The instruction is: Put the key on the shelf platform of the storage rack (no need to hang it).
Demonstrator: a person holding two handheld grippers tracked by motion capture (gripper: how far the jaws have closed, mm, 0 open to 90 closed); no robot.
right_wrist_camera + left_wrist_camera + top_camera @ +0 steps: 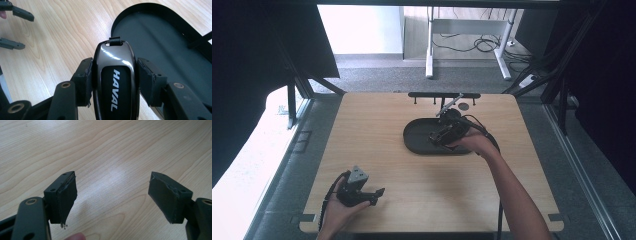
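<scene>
Currently, the left hand-held gripper (374, 194) rests low over the near-left part of the worktop (377, 130), released: in the left gripper view its two black jaws stand wide apart with bare wood grain between them, and nothing is held. It plays no visible part in the work at this moment.

Further right, the right hand-held gripper (113, 82) is clenched on a key fob (115, 82), one jaw pressed against each long side of the fob. In the high view this gripper (437, 138) sits at the black oval tray (412, 142), which lies toward the far centre of the worktop, in front of a black rail with pegs (444, 95).

Status, as a judgement: the grasp is complete and the fob is carried at the tray's near rim, partly over the wood and just beside the tray floor. Whether the fob is bound for the tray or coming out of it cannot be told. The release remains to be done.

Description of the fob: an elongated, rounded body in glossy dark finish with bright reflections, a black centre panel lettered HAVAL in white, and a small black strap loop (114, 40) at its far end.
</scene>
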